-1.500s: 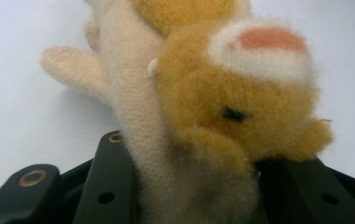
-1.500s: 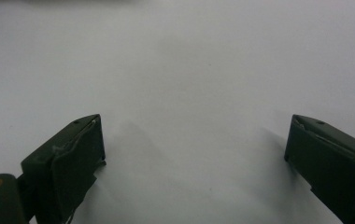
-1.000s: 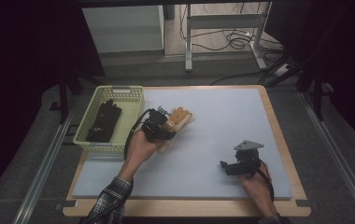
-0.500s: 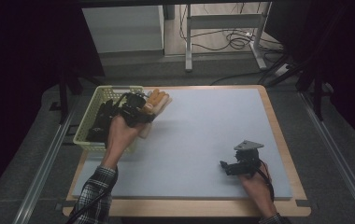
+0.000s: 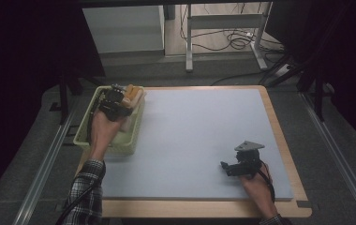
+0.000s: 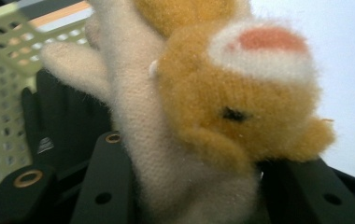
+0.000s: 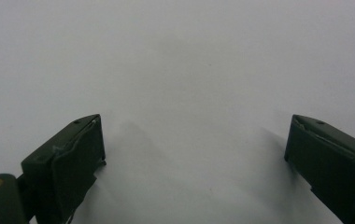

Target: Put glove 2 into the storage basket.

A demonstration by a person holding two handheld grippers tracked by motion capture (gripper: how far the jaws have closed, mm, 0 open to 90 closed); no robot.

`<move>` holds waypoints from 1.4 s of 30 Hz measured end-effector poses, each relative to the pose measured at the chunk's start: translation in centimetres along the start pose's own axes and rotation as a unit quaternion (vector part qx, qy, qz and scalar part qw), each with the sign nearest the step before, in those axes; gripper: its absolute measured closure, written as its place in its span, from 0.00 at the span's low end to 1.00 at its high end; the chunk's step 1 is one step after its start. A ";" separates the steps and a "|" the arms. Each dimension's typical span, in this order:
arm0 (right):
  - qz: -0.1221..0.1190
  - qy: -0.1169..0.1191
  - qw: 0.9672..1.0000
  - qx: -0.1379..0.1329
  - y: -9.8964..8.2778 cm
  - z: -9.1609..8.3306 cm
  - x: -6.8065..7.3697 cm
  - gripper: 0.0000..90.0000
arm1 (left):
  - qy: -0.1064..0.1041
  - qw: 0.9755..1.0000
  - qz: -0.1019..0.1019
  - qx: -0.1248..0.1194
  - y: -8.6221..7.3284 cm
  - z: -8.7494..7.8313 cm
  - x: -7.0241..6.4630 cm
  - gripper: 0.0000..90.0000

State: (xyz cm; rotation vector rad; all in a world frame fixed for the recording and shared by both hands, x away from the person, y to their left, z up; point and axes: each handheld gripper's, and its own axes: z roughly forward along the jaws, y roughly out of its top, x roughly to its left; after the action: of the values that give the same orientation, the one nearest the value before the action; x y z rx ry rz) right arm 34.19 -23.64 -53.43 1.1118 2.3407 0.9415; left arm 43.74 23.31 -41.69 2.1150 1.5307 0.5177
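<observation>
basket: table's left edge | plush toy: above basket | glove: in basket

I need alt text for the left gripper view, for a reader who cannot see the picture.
An orange and cream plush toy is clamped between the two black jaws of the left gripper, close to the camera. Behind it are a pale green perforated basket with a black glove inside, and the light table surface.

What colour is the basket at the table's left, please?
The basket is pale yellow-green, clearest in the high view.
</observation>
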 end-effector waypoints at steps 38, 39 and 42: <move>0.000 0.000 1.000 0.000 0.0 0.0 0.0 0.05 | -0.019 0.990 -0.027 0.137 -0.5 10.4 2.2 0.43; 0.000 0.000 1.000 0.000 0.0 0.0 0.0 0.05 | -0.017 0.990 -0.025 0.137 -0.6 10.3 2.4 0.38; 0.000 0.000 1.000 0.000 0.0 0.0 0.0 0.05 | -0.024 0.991 -0.026 0.128 -0.9 9.8 2.7 0.28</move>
State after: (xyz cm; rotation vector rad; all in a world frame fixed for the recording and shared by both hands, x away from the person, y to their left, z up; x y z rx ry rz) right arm 34.20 -23.64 -53.43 1.1121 2.3406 0.9430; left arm 49.29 24.58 -50.10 2.2503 1.6958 0.2616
